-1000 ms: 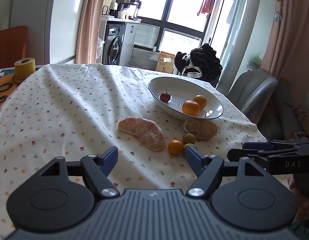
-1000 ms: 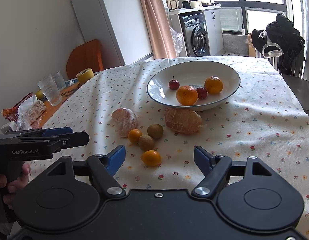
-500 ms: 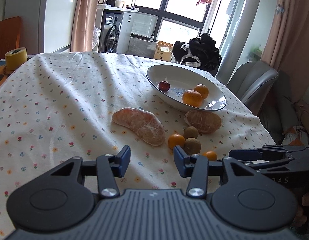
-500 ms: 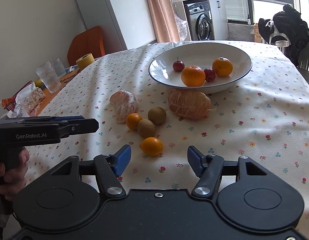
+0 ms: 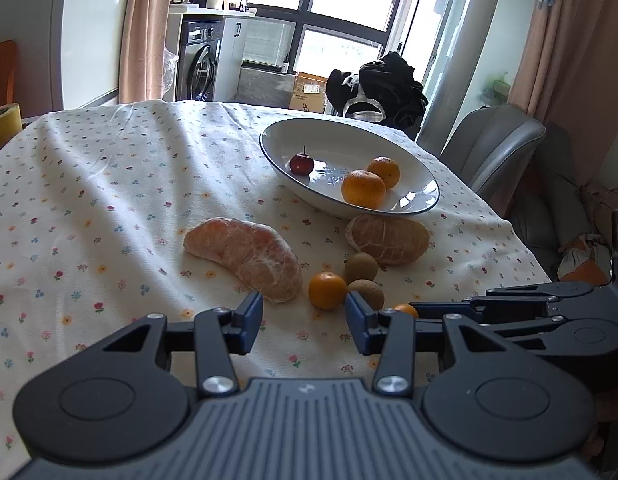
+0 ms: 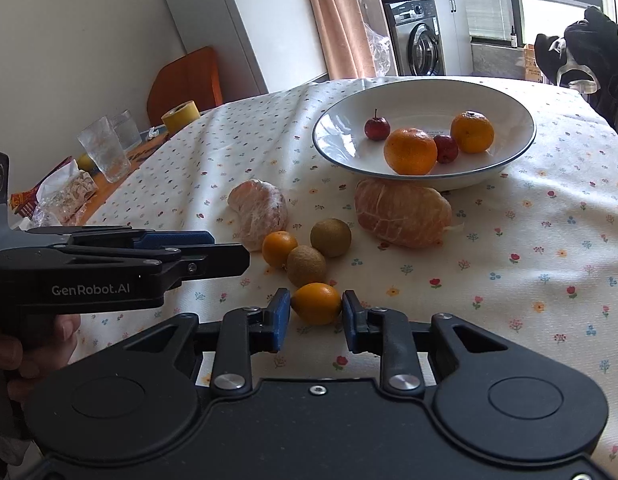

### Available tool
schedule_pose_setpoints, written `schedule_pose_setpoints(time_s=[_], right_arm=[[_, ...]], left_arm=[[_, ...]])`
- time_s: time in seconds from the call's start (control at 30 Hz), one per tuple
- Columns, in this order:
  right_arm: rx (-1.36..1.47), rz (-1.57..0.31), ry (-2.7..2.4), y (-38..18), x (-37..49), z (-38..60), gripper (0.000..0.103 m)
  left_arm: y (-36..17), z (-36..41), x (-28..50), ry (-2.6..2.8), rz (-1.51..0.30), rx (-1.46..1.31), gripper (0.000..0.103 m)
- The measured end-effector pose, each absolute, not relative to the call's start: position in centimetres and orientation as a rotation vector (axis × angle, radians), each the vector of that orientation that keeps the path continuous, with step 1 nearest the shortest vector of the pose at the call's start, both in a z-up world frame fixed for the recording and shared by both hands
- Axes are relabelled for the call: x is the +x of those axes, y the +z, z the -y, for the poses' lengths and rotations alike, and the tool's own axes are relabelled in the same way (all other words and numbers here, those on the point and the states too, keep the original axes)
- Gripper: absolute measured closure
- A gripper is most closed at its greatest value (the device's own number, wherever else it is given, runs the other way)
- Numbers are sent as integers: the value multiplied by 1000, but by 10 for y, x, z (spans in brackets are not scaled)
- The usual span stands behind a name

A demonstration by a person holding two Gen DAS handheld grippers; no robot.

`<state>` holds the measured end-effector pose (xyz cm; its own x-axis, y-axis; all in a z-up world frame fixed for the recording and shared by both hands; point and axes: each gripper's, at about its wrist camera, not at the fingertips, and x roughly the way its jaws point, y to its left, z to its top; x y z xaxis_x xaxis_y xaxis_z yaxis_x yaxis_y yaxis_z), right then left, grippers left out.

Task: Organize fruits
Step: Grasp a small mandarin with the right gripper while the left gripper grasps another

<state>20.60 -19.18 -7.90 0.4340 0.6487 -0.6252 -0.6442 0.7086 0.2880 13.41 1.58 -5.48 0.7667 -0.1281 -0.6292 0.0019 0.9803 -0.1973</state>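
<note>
- Left wrist view: left gripper (image 5: 305, 318) held low over the flowered tablecloth (image 5: 109, 200), jaws parted and empty, aimed between the long peeled citrus piece (image 5: 245, 256) and a small orange (image 5: 327, 290).
- Same view: white bowl (image 5: 425, 184) farther back, already holding a small red fruit (image 5: 302, 163) and two oranges (image 5: 363, 188).
- Same view: second peeled citrus (image 5: 387, 238) lying against the bowl's near side, two brown round fruits (image 5: 361, 267) just in front of it.
- Right wrist view: right gripper (image 6: 316, 315) flanking the nearest small orange fruit (image 6: 316, 303) with both blue pads; touching or clamped, cannot tell.
- Same view: four fruits visible in the bowl, counting a second red one (image 6: 446, 149) behind the big orange.
- Judged progress: under halfway, with six pieces loose on the cloth and the nearest one apparently next for the bowl.
</note>
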Motion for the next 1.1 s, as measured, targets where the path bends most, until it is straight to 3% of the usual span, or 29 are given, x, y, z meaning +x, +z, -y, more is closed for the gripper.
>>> schedule_pose_setpoints(time_s=[0.1, 0.23, 0.9, 1.1], right_arm=[[6, -780, 806, -79, 209, 192, 77], [6, -771, 799, -77, 212, 193, 77], [-19, -747, 809, -82, 221, 198, 77], [-16, -739, 811, -82, 219, 200, 77]], left_arm=[[-56, -12, 140, -75, -693, -172, 59], [-57, -11, 149, -77, -702, -183, 71], [-61, 0, 169, -112, -705, -192, 72], [-60, -2, 164, -126, -720, -218, 80]])
